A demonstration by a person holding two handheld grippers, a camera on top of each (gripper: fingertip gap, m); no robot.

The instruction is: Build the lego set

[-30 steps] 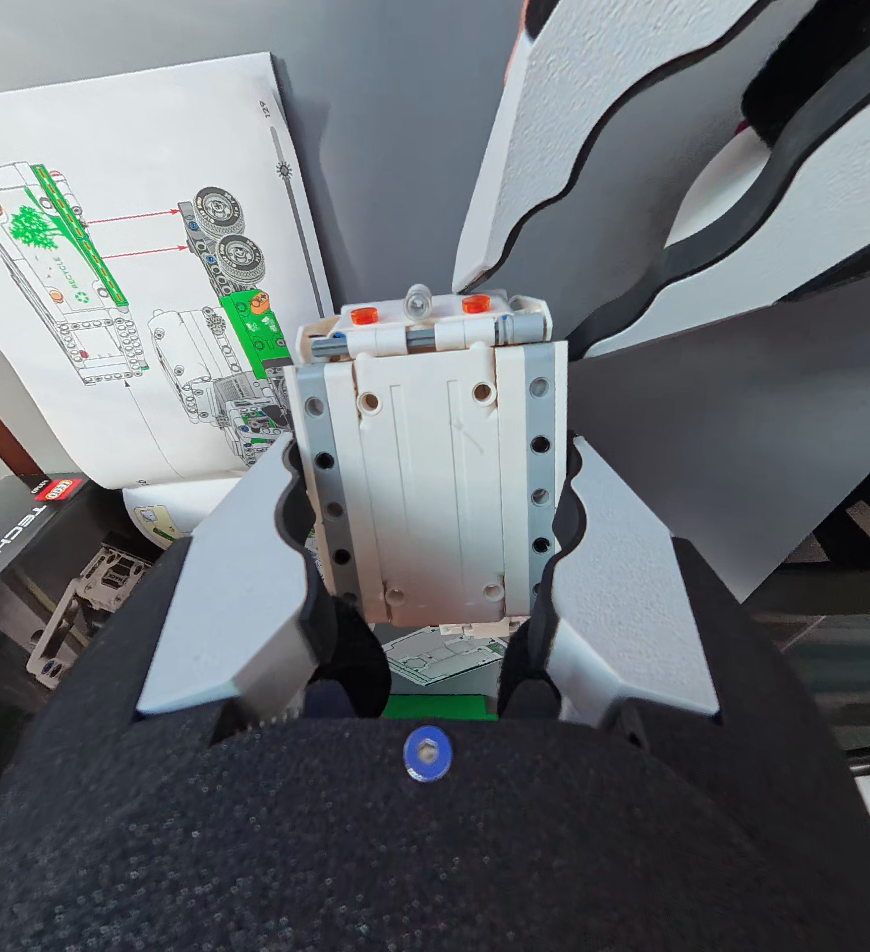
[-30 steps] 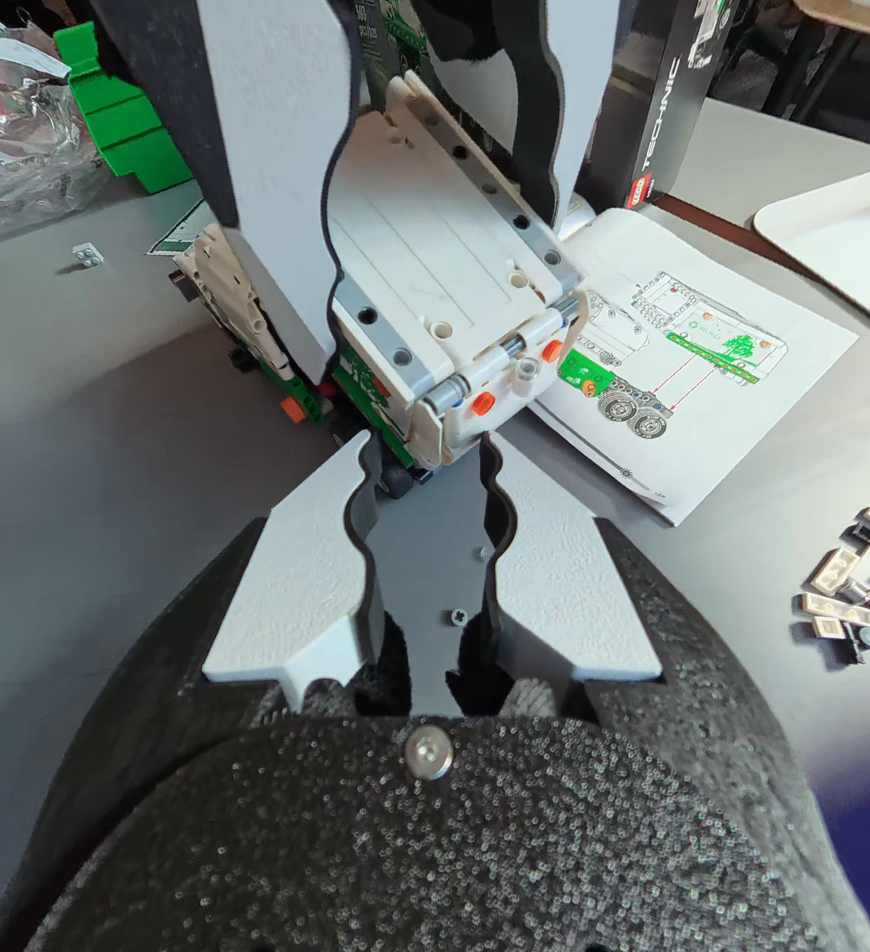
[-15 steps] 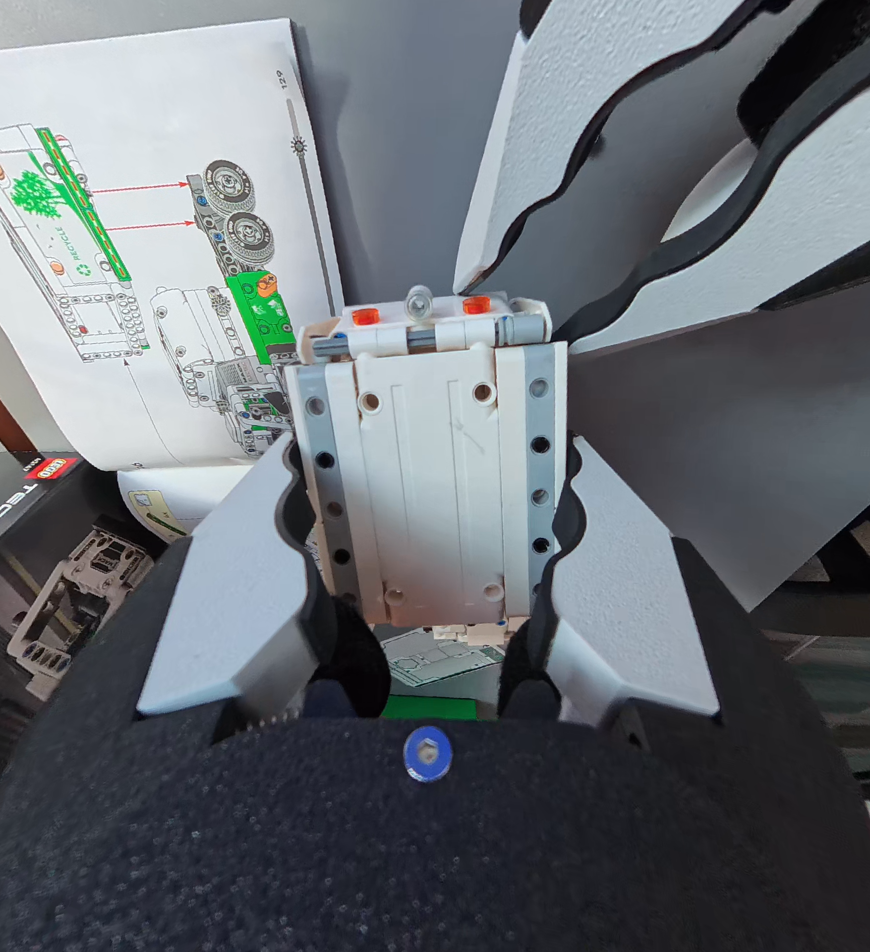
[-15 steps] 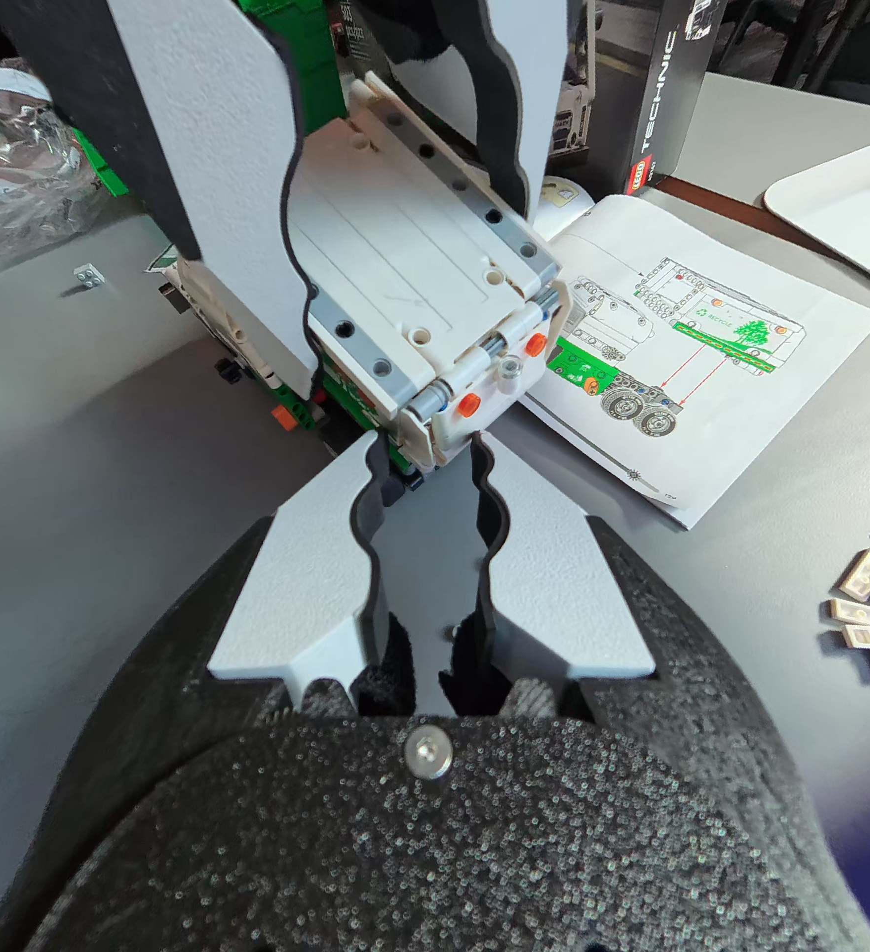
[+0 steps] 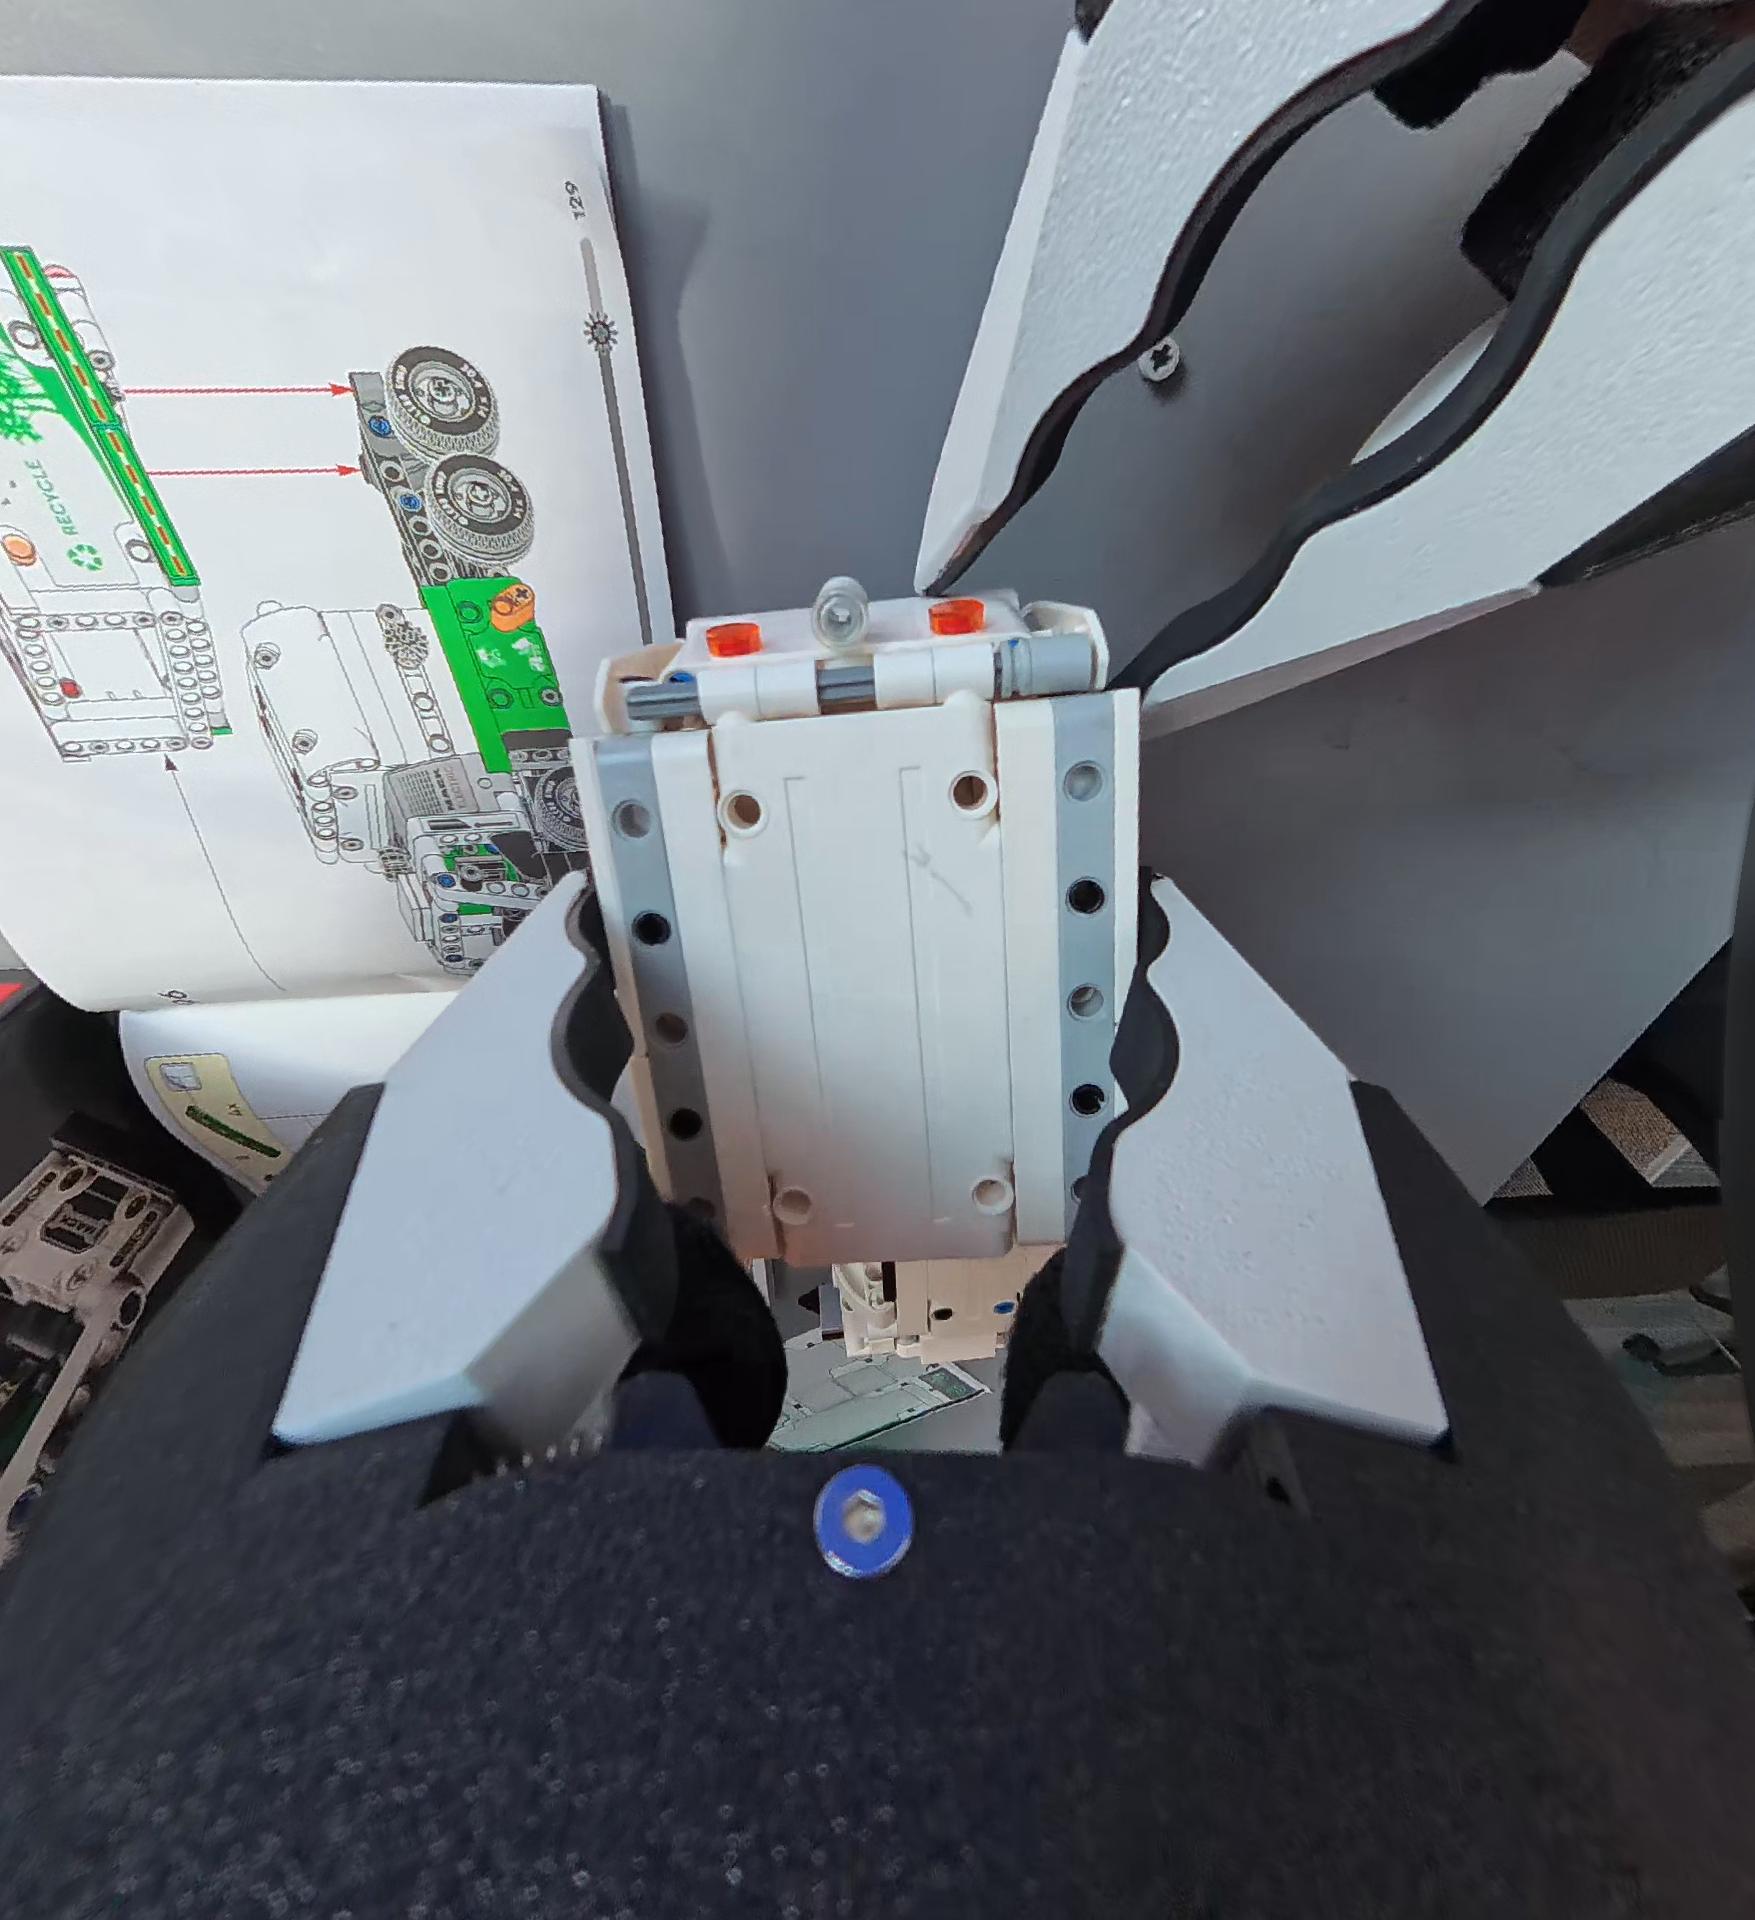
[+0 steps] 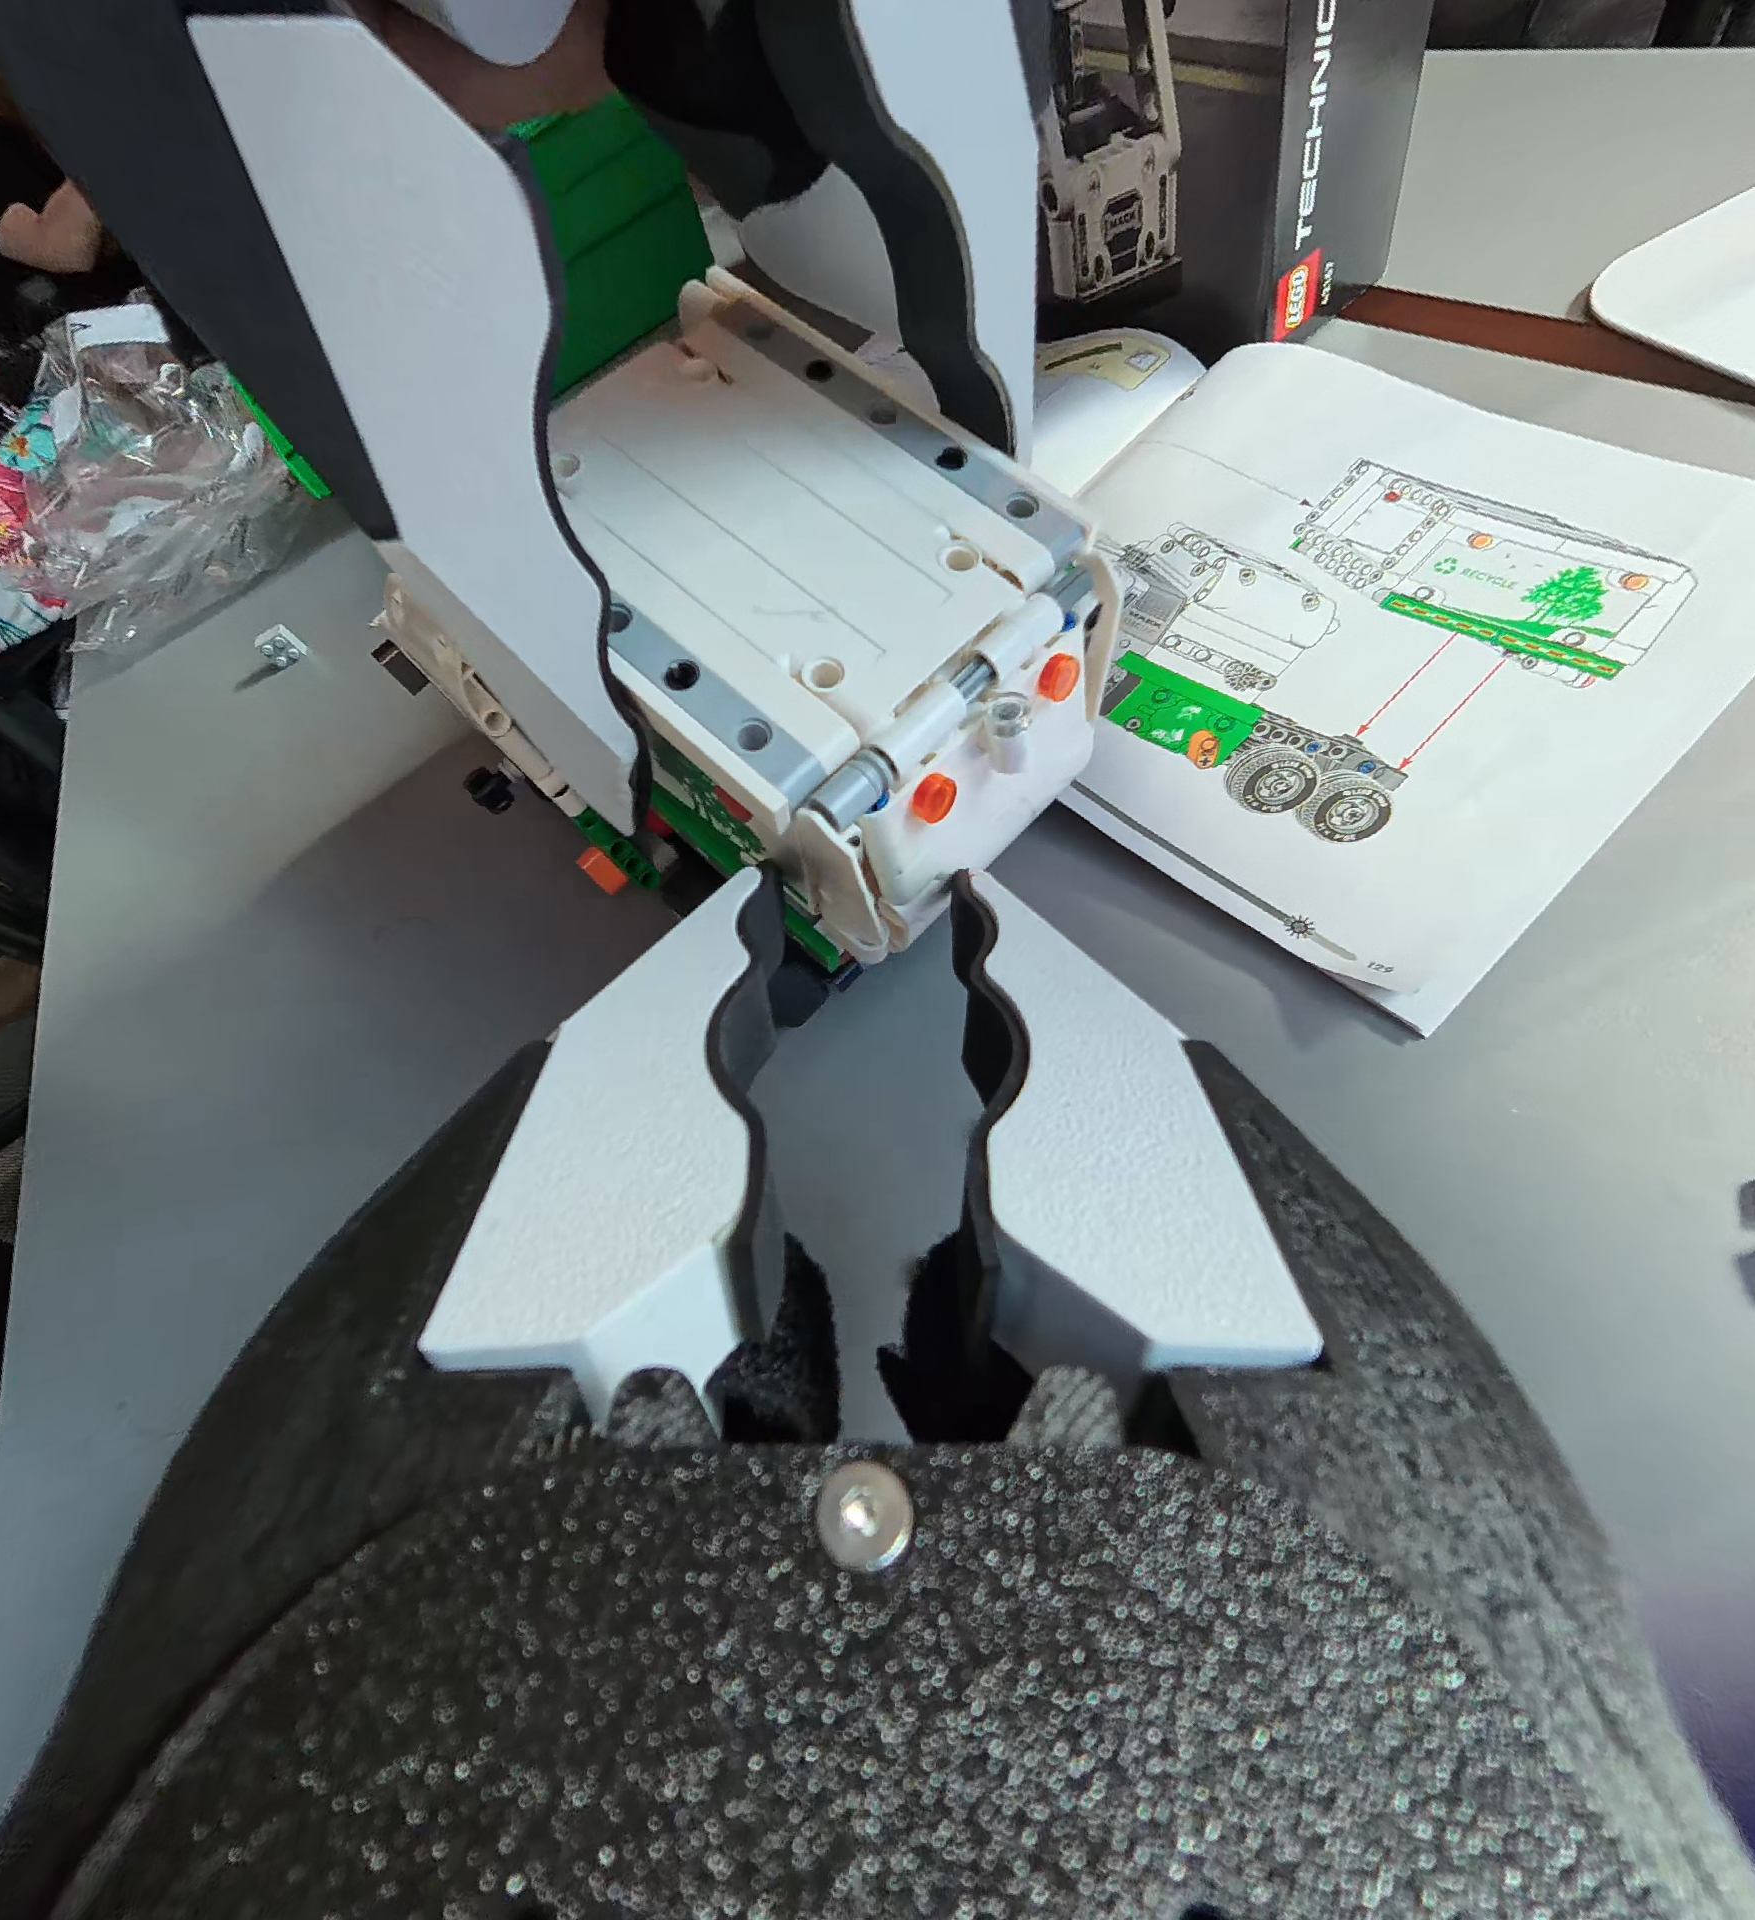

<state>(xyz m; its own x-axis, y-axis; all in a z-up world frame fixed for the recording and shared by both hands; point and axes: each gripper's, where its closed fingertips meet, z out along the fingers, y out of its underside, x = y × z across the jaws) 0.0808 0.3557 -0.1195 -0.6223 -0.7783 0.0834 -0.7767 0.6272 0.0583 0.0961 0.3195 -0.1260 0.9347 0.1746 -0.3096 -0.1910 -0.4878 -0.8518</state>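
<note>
The left gripper (image 5: pixel 868 1049) pinches the white truck body (image 5: pixel 857 997) by its two grey side beams, holding it above the table (image 6: pixel 229 987), long axis pointing straight at the right gripper (image 6: pixel 857 914). The right gripper, spread a little, has its tips just reaching the body's tail end, which carries two orange studs and one clear one. One open instruction booklet (image 6: pixel 1475 665) lies beside it; one grey brick (image 6: pixel 281 649) sits toward the table's far left edge.

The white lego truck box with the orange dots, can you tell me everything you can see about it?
The white lego truck box is plastic, with a ribbed white panel between two grey strips of holes. One end has a grey hinge bar, two orange studs and a clear stud. Green shows along its lower side. The left gripper clamps its sides; the right gripper is open, fingertips at its studded end.
</note>
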